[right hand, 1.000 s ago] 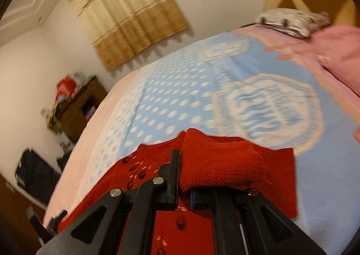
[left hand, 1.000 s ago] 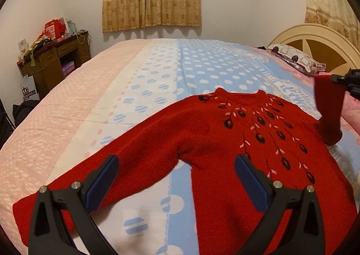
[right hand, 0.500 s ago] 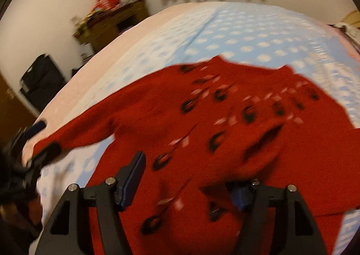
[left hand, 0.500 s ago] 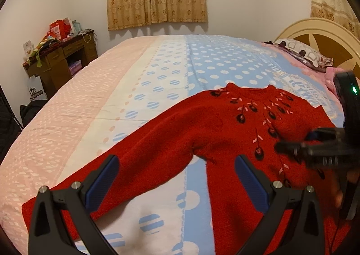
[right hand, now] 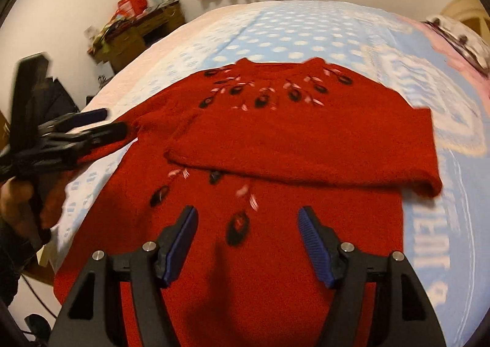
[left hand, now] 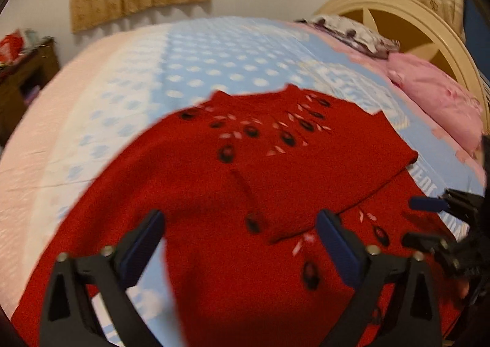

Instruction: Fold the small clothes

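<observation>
A red knit sweater (left hand: 214,270) with dark leaf motifs lies face up on the bed, also seen as the sweater (right hand: 275,279) in the right wrist view. Its right sleeve (right hand: 306,144) is folded flat across the chest, the cuff near the middle. The other sleeve (left hand: 92,224) stretches out to the left. My left gripper (left hand: 239,218) hovers above the body near the armpit, its jaws wide and closing, with nothing pressed between the pads. My right gripper (right hand: 247,210) stands open over the lower front, holding nothing. Each gripper shows in the other's view: left gripper (right hand: 114,120), right gripper (left hand: 408,220).
The bed (left hand: 214,65) has a blue dotted and pale pink sheet. A pink pillow (left hand: 435,98) and a cream headboard (left hand: 413,16) are at the right. A cluttered wooden desk (right hand: 134,34) stands by the far left wall. A hand (right hand: 18,200) holds the left gripper.
My right gripper opened and let go of the right sleeve, which now lies folded across the chest, and drew back toward the hem. My left gripper swung right over the sweater's body.
</observation>
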`<state>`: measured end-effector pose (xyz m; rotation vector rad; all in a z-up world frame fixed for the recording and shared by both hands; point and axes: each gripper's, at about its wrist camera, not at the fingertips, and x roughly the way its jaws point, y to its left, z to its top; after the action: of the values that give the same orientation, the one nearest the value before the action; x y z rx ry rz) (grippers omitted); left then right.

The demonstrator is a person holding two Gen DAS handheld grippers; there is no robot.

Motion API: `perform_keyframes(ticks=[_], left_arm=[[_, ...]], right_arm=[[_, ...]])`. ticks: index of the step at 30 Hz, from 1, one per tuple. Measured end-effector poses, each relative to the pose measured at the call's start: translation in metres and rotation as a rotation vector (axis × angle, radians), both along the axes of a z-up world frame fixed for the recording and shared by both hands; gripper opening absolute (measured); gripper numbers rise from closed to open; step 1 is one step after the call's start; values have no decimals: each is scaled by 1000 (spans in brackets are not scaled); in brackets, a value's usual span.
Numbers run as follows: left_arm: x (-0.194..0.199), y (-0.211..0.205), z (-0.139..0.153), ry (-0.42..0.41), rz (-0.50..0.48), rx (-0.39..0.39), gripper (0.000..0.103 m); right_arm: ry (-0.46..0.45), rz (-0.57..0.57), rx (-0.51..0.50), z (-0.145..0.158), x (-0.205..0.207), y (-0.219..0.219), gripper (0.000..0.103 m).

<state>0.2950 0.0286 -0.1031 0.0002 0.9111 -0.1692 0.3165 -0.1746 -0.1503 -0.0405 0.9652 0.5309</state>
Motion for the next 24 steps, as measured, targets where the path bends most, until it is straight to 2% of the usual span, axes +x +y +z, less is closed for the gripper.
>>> perform_keyframes(ticks=[4, 7, 9, 11, 12, 13, 17, 20, 24], left_arm=[[22, -14, -19, 69, 2, -40, 67], [32, -18, -28, 106, 4, -57, 62], [35, -21, -34, 132, 6, -63, 54], [38, -26, -42, 172, -18, -79, 41], [39, -28, -44, 173, -17, -58, 35], [37, -29, -42, 147, -11, -47, 13], [32, -25, -25, 100, -38, -77, 9], [23, -16, -2, 20, -43, -56, 9], [18, 3, 19, -42, -19, -42, 9]], right_arm=[[-98, 19, -39, 1, -21, 5, 69], [-140, 62, -74, -2, -32, 11, 69], [-153, 82, -95, -4, -35, 16, 69], [-163, 81, -100, -3, -37, 16, 69], [-163, 80, -101, -4, -38, 15, 69], [-161, 76, -102, -5, -38, 15, 69], [-140, 47, -91, -9, -36, 8, 70], [-129, 24, -76, -10, -34, 3, 73], [-101, 11, -76, -15, -31, 2, 75]])
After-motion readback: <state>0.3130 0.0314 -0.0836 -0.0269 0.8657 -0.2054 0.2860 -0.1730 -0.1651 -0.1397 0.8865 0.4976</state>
